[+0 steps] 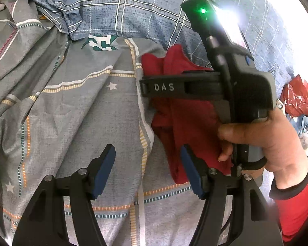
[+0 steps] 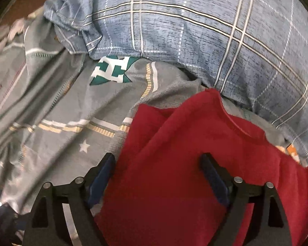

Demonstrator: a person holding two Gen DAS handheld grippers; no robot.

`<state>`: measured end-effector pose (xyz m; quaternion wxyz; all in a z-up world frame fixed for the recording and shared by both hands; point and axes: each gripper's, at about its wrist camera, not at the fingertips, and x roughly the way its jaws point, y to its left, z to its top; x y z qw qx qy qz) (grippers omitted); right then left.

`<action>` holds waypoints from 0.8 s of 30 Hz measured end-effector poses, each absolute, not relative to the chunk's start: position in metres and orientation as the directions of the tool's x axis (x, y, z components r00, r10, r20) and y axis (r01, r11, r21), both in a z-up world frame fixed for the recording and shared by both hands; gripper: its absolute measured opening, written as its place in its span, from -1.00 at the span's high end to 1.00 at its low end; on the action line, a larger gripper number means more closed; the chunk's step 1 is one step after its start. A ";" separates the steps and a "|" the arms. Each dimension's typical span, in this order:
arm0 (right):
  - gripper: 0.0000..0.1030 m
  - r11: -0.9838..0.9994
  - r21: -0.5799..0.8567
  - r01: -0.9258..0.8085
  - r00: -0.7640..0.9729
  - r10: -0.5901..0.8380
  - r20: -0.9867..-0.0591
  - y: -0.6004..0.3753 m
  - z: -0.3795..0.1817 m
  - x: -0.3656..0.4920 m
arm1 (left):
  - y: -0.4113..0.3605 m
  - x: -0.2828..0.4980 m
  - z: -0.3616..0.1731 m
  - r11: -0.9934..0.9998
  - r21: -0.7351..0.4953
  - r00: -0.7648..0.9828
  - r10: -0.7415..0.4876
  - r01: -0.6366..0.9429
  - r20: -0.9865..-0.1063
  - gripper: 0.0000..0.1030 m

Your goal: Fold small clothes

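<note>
Nearest us, our left gripper (image 1: 147, 162) hangs with jaws spread wide over the grey sheet (image 1: 82, 112), gripping nothing, its right finger at the edge of the red garment (image 1: 186, 123). Our right gripper (image 2: 158, 170) is likewise spread above that crumpled garment (image 2: 184, 143), whose lower part is cut off. Beyond lies a blue plaid pillow (image 2: 195, 30); the sheet's left side is blurred.

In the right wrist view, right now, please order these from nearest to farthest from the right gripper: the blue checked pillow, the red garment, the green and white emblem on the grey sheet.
1. Red garment: lies directly between the open fingers of the right gripper.
2. Green and white emblem: ahead, on the left, printed on the grey sheet.
3. Blue checked pillow: farthest, across the top.
</note>
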<state>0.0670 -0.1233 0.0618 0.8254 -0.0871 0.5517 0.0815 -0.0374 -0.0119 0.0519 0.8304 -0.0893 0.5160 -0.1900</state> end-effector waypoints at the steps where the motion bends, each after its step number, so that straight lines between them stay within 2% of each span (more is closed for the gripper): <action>1: -0.33 0.970 -0.065 -0.236 0.386 0.032 -0.922 -0.123 0.062 0.066 | -0.012 -0.037 0.052 0.910 -0.349 0.395 -0.412 0.224 -0.821 -0.27; 2: -0.23 0.967 -0.071 -0.246 0.401 0.035 -0.916 -0.127 0.065 0.064 | -0.011 -0.037 0.052 0.907 -0.356 0.394 -0.420 0.226 -0.818 -0.28; 4: 0.26 0.967 0.016 -0.255 0.406 0.122 -0.906 -0.140 0.077 0.062 | -0.012 -0.037 0.054 0.896 -0.376 0.390 -0.442 0.236 -0.808 -0.40; 7: 0.57 0.961 0.169 -0.220 0.423 0.250 -0.871 -0.168 0.098 0.059 | -0.016 -0.038 0.056 0.867 -0.428 0.382 -0.497 0.256 -0.779 -0.54; 9: 0.63 0.959 0.202 -0.201 0.439 0.272 -0.856 -0.181 0.103 0.054 | -0.022 -0.037 0.058 0.847 -0.452 0.374 -0.530 0.280 -0.761 -0.61; 17: 0.66 0.936 0.316 -0.158 0.448 0.353 -0.821 -0.209 0.106 0.045 | -0.054 -0.018 0.049 0.847 -0.436 0.398 -0.529 0.304 -0.749 -0.61; 24: 0.66 0.932 0.322 -0.168 0.441 0.363 -0.821 -0.210 0.106 0.045 | -0.057 -0.017 0.044 0.868 -0.403 0.421 -0.493 0.288 -0.761 -0.60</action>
